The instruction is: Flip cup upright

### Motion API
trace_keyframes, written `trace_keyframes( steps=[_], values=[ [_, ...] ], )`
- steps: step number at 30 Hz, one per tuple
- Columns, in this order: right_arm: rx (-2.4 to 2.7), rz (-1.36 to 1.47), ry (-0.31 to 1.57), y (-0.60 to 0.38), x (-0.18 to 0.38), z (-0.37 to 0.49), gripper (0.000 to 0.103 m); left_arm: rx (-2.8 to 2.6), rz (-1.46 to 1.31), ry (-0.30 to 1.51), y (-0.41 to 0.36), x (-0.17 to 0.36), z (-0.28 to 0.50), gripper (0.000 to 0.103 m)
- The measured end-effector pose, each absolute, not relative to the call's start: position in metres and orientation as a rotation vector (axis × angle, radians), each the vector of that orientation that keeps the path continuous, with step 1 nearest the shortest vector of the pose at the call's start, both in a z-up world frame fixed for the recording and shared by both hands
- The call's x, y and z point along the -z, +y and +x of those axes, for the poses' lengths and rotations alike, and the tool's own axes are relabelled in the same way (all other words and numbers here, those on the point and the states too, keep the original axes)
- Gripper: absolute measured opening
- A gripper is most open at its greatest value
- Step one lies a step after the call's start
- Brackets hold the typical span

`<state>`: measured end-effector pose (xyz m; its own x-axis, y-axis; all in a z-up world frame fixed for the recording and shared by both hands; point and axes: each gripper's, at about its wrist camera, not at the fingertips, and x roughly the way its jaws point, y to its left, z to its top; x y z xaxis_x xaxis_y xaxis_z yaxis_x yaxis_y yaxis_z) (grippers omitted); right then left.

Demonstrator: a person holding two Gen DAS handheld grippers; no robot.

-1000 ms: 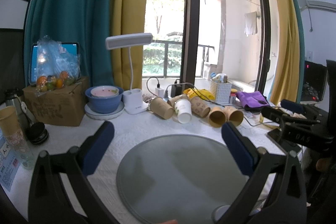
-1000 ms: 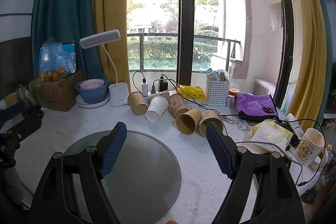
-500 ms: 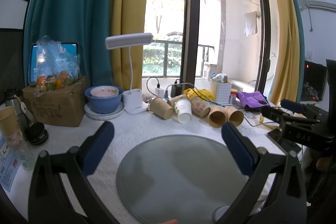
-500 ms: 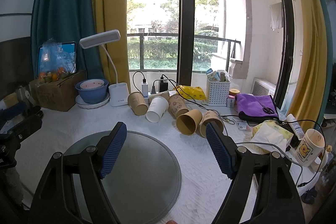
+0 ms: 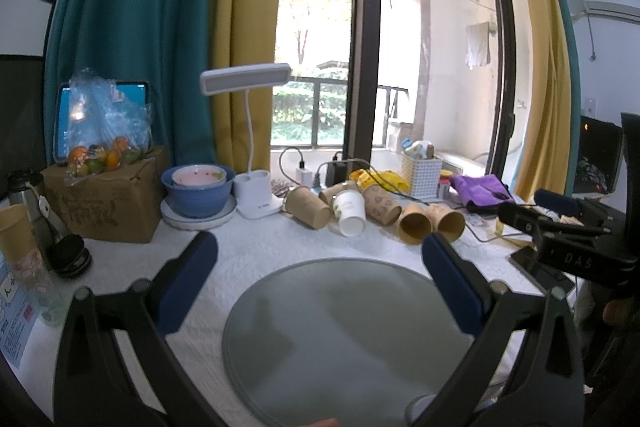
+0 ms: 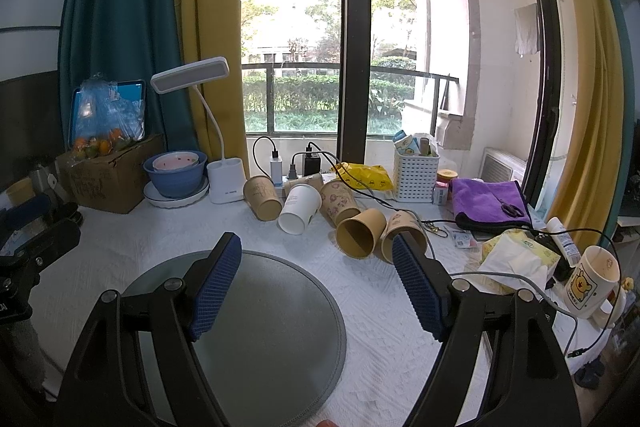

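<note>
Fingers (image 5: 188,279) of both grippers spread wide, empty, above grey mat (image 6: 280,327).

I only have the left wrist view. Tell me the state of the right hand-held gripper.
Observer: The right hand-held gripper is open, with nothing between its fingers.
Operator: Report what lies to the right of the purple cloth.
Observer: A tissue pack lies just in front of it, towards the table's right end.
Operator: Go on past that.
Observer: An upright bear mug stands near the table's right edge, well apart from the tipped cups.
</note>
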<state>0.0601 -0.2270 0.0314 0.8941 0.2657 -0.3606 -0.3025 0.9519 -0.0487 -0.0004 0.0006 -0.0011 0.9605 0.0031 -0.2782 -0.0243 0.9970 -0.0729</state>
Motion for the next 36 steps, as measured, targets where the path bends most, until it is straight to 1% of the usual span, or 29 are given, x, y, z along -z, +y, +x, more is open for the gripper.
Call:
trace_keyframes(
  steps=[12, 21, 30, 36],
  values=[
    [-0.293, -0.103, 0.367, -0.225, -0.032, 0.063, 0.08, -0.016, -0.079, 0.293, -0.001, 0.003, 0.006, 0.103],
    [-0.296, -0.088, 0.396, -0.225, -0.03, 0.091, 0.08, -0.008, -0.082, 0.34, -0.002, 0.008, 0.036, 0.103],
    [-0.277, -0.07, 0.441, -0.239, -0.021, 0.152, 0.081, 0.044, -0.079, 0.462, -0.007, 0.017, 0.108, 0.103],
    [-0.26, -0.04, 0.494, -0.254, -0.009, 0.203, 0.08, 0.093, -0.061, 0.608, -0.014, 0.038, 0.183, 0.103]
  ],
)
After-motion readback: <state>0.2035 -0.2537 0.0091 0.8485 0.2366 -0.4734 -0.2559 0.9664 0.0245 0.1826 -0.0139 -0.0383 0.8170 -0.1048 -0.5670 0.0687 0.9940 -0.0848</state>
